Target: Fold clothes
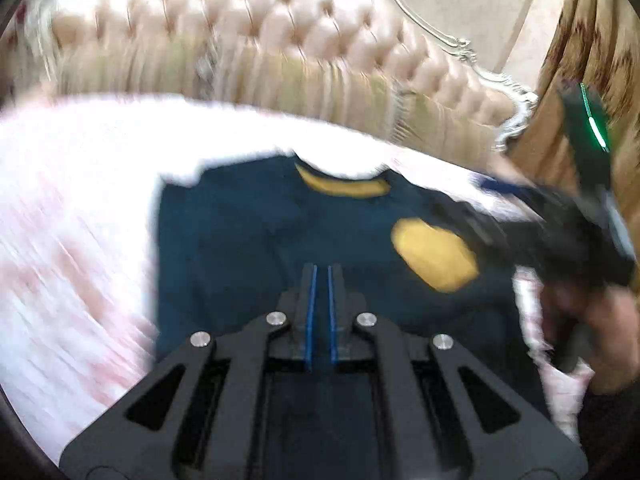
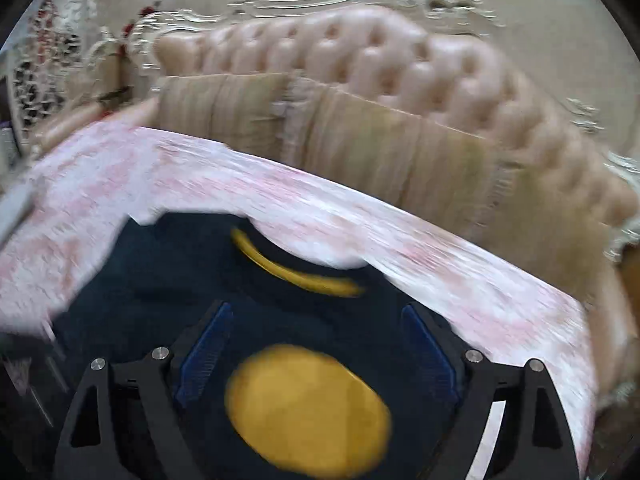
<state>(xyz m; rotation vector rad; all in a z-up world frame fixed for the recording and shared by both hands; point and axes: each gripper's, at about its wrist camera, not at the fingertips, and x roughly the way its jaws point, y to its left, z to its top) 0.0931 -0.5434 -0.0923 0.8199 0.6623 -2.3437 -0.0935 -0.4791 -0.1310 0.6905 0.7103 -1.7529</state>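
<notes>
A navy shirt (image 1: pixel 260 232) lies flat on the pink bedspread (image 1: pixel 72 208). The left gripper (image 1: pixel 322 268) is nearly together, holding nothing visible. Only the left view shows a hand (image 1: pixel 600 332). The right gripper (image 2: pixel 316 312) gapes empty over the yellow patch (image 2: pixel 308 408).

Both grippers: black frames w/ silver screws, blue ribbed pads (image 2: pixel 208 350); right gripper body has green light strip (image 1: pixel 596 128).

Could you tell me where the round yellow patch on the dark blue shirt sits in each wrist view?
Left wrist: round yellow patch right of centre, near the right gripper.
Right wrist: bottom centre, between the open fingers.
Shared landmark: yellow collar strip.
</notes>
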